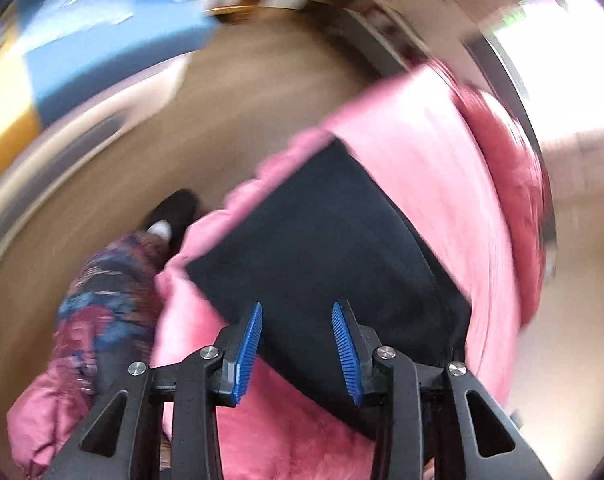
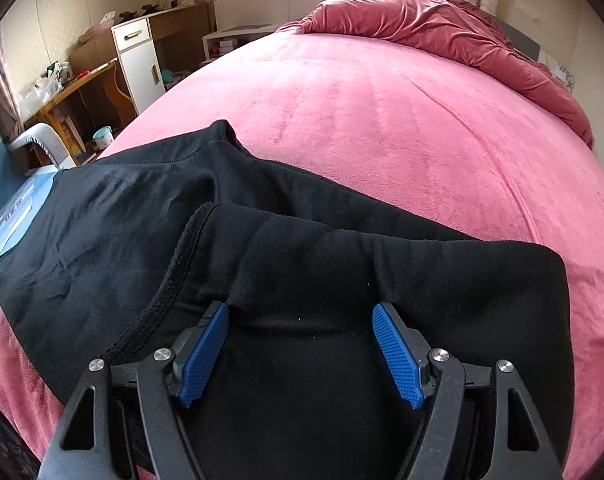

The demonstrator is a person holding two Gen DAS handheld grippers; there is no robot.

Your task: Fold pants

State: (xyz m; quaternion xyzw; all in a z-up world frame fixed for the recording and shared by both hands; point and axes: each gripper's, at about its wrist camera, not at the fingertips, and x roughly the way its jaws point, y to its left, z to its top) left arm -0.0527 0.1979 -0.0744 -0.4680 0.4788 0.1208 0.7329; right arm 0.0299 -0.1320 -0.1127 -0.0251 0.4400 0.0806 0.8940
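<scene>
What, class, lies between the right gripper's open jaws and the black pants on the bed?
Nothing visible does. The right gripper sits directly over the black pants, jaws open with only cloth between them. The pants lie partly folded on the pink bedspread, whose surface beyond them is bare up to the bunched red quilt.

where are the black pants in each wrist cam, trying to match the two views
Left wrist: the black pants run diagonally from centre to lower right, blurred, just past the open jaws of the left gripper.
Right wrist: the pants fill the lower half, lying folded over on themselves, under the open jaws of the right gripper.
Shared landmark: the pink bedspread under the pants in both views.
</scene>
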